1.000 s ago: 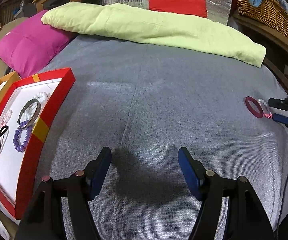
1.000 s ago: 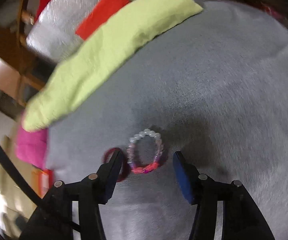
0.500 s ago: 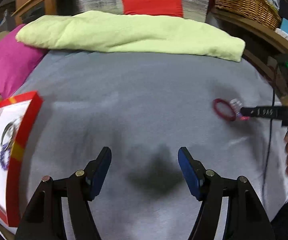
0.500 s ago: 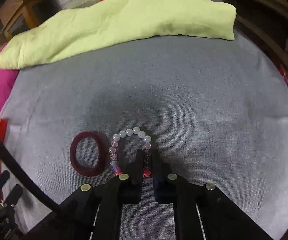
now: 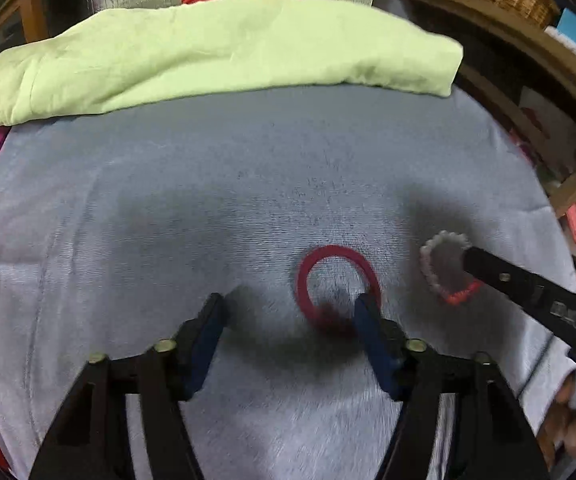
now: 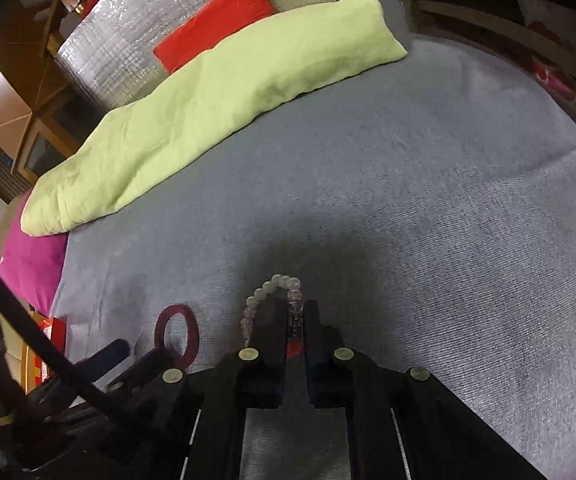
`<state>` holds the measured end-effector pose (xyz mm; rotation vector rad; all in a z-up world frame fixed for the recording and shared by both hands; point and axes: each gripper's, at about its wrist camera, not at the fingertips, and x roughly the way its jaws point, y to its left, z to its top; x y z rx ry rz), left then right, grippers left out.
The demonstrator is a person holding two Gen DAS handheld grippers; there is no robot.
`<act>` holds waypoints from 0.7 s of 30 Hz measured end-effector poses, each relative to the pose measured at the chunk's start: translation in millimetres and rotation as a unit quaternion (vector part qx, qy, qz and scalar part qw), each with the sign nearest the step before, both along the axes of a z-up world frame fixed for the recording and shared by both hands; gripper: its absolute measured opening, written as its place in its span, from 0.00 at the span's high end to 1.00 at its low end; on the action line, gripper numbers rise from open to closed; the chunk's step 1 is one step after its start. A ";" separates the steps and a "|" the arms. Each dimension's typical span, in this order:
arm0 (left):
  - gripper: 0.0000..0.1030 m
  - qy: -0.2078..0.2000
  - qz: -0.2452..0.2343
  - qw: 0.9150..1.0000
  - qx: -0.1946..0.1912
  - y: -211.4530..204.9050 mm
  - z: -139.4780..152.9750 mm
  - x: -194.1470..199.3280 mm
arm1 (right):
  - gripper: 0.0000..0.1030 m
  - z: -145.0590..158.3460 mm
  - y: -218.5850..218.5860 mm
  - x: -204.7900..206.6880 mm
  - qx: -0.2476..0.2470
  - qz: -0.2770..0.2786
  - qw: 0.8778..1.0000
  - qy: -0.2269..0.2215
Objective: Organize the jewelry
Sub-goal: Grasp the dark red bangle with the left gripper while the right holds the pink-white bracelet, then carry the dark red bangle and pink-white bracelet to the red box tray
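Left gripper (image 5: 290,312) half-open, closing, right finger inside dark red fabric ring (image 5: 338,286) at one o'clock. Right gripper (image 6: 296,320) clamped on pale beaded bracelet (image 6: 271,290).

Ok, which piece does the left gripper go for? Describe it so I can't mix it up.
On the grey bedspread, in front of the long green pillow, two loops lie side by side. Yours is the red ring, right at the left gripper. It is a plain solid band, while the beaded bracelet beside it is pinched in the right gripper.
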<state>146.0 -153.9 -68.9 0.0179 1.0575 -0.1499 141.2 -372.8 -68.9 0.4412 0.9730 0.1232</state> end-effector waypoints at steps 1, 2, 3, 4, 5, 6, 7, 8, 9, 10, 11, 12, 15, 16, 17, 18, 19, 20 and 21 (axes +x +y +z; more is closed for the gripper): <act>0.54 -0.006 0.004 1.000 0.010 -0.9 -0.7 -0.1 | 0.92 1.7 0.5 1.1 0.001 -0.001 1.000 -0.001; 0.82 -0.016 0.002 1.000 0.020 -1.6 0.3 -0.9 | 0.92 1.9 -0.6 1.0 0.004 0.000 1.000 -0.002; 0.96 -0.012 -0.005 1.000 0.021 -1.1 0.6 -0.9 | 0.92 1.5 2.0 2.6 0.006 0.002 1.000 -0.002; 0.96 -0.010 -0.007 1.000 0.017 1.1 1.4 -1.6 | 0.92 2.3 7.2 3.7 0.007 0.004 1.000 -0.002; 0.96 -0.009 -0.006 1.000 0.014 4.8 2.3 -3.5 | 0.92 2.2 8.6 4.5 0.009 0.007 1.000 -0.001; 0.96 -0.010 -0.006 1.000 0.013 11.1 3.5 -8.1 | 0.92 1.9 9.8 5.7 0.010 0.009 1.000 -0.001; 0.96 -0.011 -0.006 1.000 0.013 15.9 4.2 -11.7 | 0.92 2.1 11.8 5.6 0.010 0.011 1.000 -0.001; 0.96 -0.015 -0.006 1.000 0.014 21.5 5.0 -15.9 | 0.92 2.7 13.3 5.3 0.011 0.013 1.000 -0.003; 0.96 -0.022 -0.003 1.000 0.013 31.0 6.9 -22.6 | 0.92 3.7 15.2 3.3 0.011 0.016 1.000 -0.005; 0.96 -0.025 0.001 1.000 0.012 39.1 8.4 -28.6 | 0.92 4.5 16.4 2.4 0.012 0.018 1.000 -0.008; 0.96 -0.029 0.004 1.000 0.012 46.5 9.6 -33.9 | 0.92 4.3 17.6 2.6 0.016 0.020 1.000 -0.009; 0.96 -0.037 0.008 0.999 0.012 56.5 11.9 -40.6 | 0.92 4.4 19.2 2.4 0.023 0.024 0.999 -0.011; 0.96 -0.064 0.026 0.997 0.020 86.9 21.9 -62.9 | 0.92 7.4 24.3 -1.5 0.052 0.038 0.998 -0.020; 0.96 -0.068 0.032 0.997 0.020 92.9 22.9 -65.1 | 0.92 8.5 27.1 -2.0 0.053 0.041 0.998 -0.023; 0.96 -0.072 0.037 0.997 0.016 101.7 24.5 -69.8 | 0.92 9.6 30.1 -3.8 0.054 0.044 0.997 -0.027; 0.96 -0.076 0.041 0.996 0.015 110.8 25.2 -74.7 | 0.92 10.3 33.2 -6.2 0.056 0.048 0.997 -0.028; 0.96 -0.079 0.045 0.996 0.018 118.8 24.8 -79.0 | 0.92 10.7 35.9 -9.5 0.059 0.051 0.997 -0.029; 0.96 -0.079 0.050 0.996 0.015 127.3 23.7 -82.4 | 0.92 10.6 39.3 -12.3 0.060 0.054 0.996 -0.029; 0.96 -0.078 0.052 0.996 0.009 134.7 22.5 -83.5 | 0.92 10.5 43.3 -15.7 0.057 0.056 0.996 -0.030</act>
